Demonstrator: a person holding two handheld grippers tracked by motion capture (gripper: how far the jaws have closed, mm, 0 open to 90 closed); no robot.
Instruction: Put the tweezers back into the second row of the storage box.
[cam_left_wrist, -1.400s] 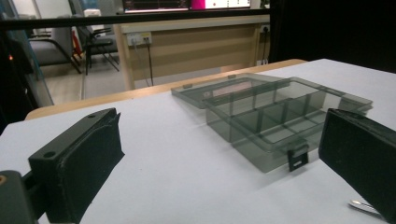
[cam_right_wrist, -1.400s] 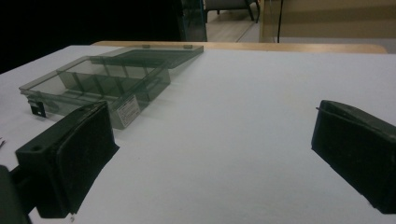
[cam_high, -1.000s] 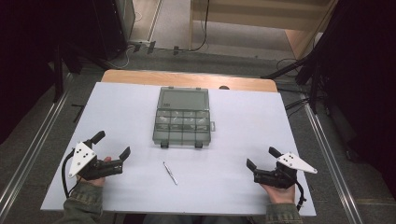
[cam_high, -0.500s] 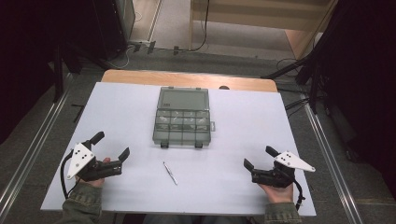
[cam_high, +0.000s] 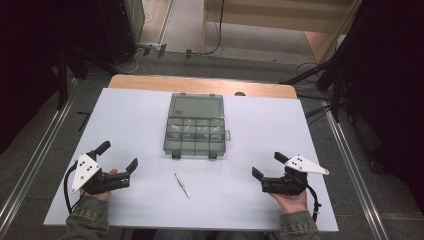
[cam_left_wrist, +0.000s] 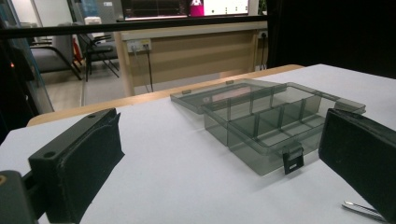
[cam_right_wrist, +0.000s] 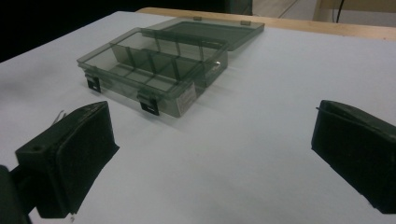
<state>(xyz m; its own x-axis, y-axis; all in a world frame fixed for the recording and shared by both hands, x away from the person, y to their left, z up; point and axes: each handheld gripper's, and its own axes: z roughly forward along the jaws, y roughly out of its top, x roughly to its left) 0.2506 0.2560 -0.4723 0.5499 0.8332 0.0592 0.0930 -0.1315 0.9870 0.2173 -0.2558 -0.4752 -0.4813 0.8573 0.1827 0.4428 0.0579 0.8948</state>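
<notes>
White tabletop (cam_high: 125, 115) carries a smoky translucent compartment box (cam_high: 195, 131) at centre, lid open flat on its far side, tweezers (cam_high: 182, 185) nearer. Left gripper (cam_high: 118, 161) and right gripper (cam_high: 266, 166), near corners, gape wide, empty.

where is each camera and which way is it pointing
High view: above the person's side, looking forward and down at the table; both hands, left gripper and right gripper show.
Left gripper view: low, facing the open organizer box; its black fingers show.
Right gripper view: low, facing it too; fingers show.
All share the box.
</notes>
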